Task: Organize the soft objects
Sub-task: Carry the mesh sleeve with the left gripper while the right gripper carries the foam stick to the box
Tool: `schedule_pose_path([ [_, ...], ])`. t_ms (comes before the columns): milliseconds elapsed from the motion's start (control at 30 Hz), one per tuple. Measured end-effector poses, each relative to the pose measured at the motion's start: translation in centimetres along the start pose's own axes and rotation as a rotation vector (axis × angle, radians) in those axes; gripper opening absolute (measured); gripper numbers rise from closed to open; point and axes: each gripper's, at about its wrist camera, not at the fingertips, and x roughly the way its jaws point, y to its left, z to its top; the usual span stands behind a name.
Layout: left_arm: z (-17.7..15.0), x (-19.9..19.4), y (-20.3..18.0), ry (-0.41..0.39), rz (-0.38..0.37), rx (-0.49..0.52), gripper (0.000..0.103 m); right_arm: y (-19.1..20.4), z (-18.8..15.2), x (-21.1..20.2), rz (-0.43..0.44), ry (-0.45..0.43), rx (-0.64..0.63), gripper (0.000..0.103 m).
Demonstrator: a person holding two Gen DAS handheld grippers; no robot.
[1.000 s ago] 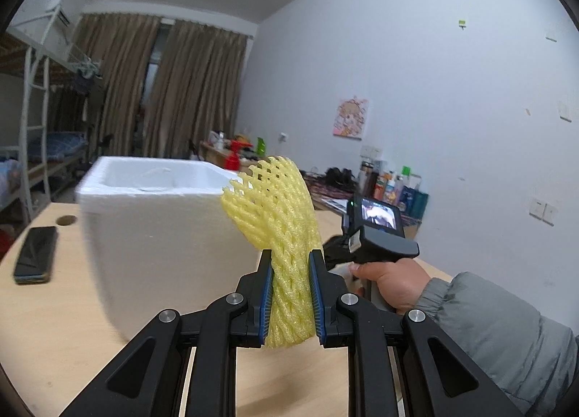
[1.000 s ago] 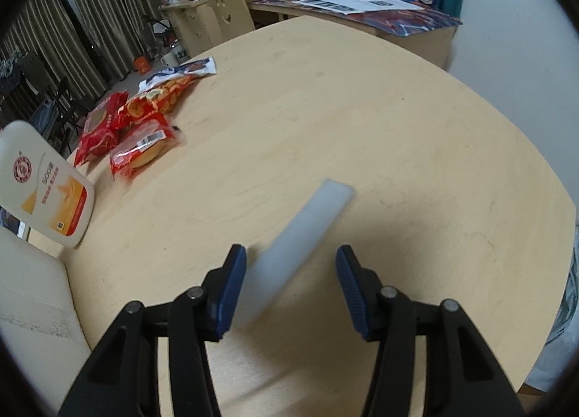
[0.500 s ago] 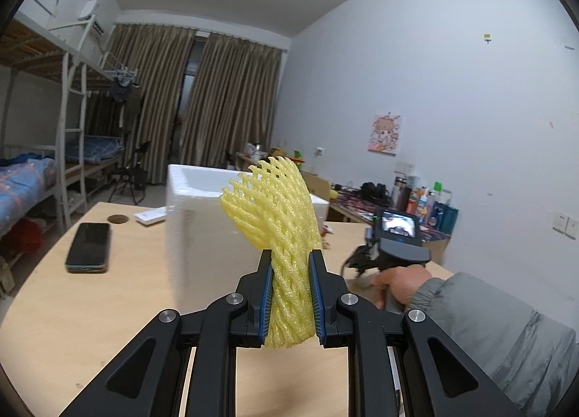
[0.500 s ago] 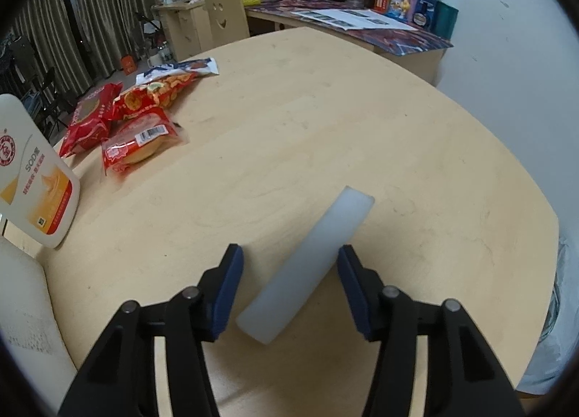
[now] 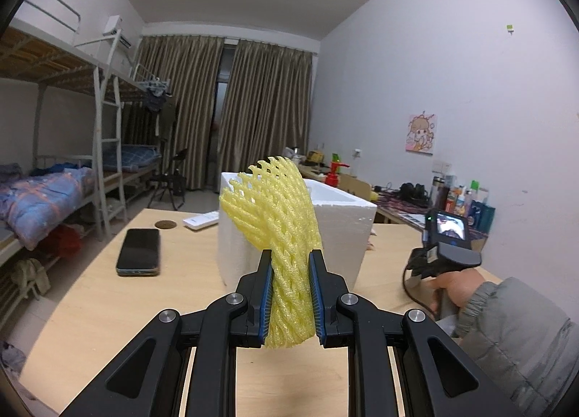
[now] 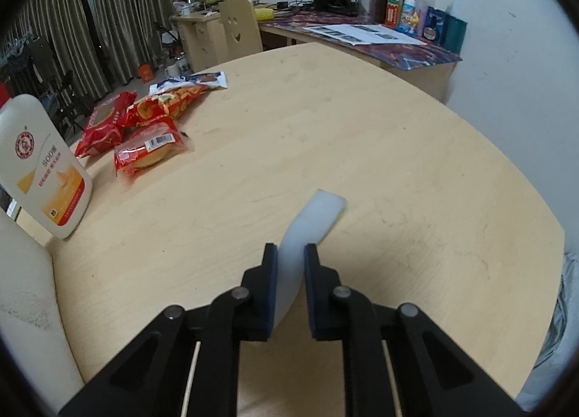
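My left gripper (image 5: 289, 274) is shut on a yellow foam net sleeve (image 5: 278, 214) and holds it upright above the wooden table. A white styrofoam box (image 5: 347, 232) stands just behind the sleeve. My right gripper (image 6: 291, 265) is shut on a white foam strip (image 6: 307, 225), whose far end sticks out forward over the table. The right gripper's handle and the hand holding it (image 5: 447, 265) show at the right of the left wrist view.
A black phone (image 5: 138, 252) and a white remote (image 5: 201, 220) lie left of the box. Red snack packets (image 6: 144, 127) and a white bottle (image 6: 43, 167) lie at the left in the right wrist view, with the box's wall (image 6: 25, 294) at the lower left.
My right gripper closed on the white foam strip, which lay flat between its open fingers before, and lifted its near end. My left gripper drew back from the box, still holding the yellow sleeve.
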Motion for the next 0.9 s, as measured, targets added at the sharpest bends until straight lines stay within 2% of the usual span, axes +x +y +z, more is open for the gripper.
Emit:
schedule_pose_path([
  [267, 0.2, 0.2, -0.8, 0.0, 0.024, 0.018, 0.02, -0.7, 0.0, -1.6, 0.052, -0.035, -0.018, 0.015],
  [500, 0.4, 0.5, -1.5, 0.0, 0.045, 0.037, 0.02, -1.1, 0.5, -4.4, 0.137, -0.088, -0.04, 0.015],
  [800, 0.8, 1.4, -2.6, 0.002, 0.061, 0.062, 0.02, -1.2, 0.6, -9.0, 0.284, -0.182, -0.086, 0.015],
  [900, 1.1, 1.6, -2.9, 0.0, 0.069, 0.067, 0.02, -1.0, 0.3, -10.6, 0.362, -0.202, -0.101, 0.015],
])
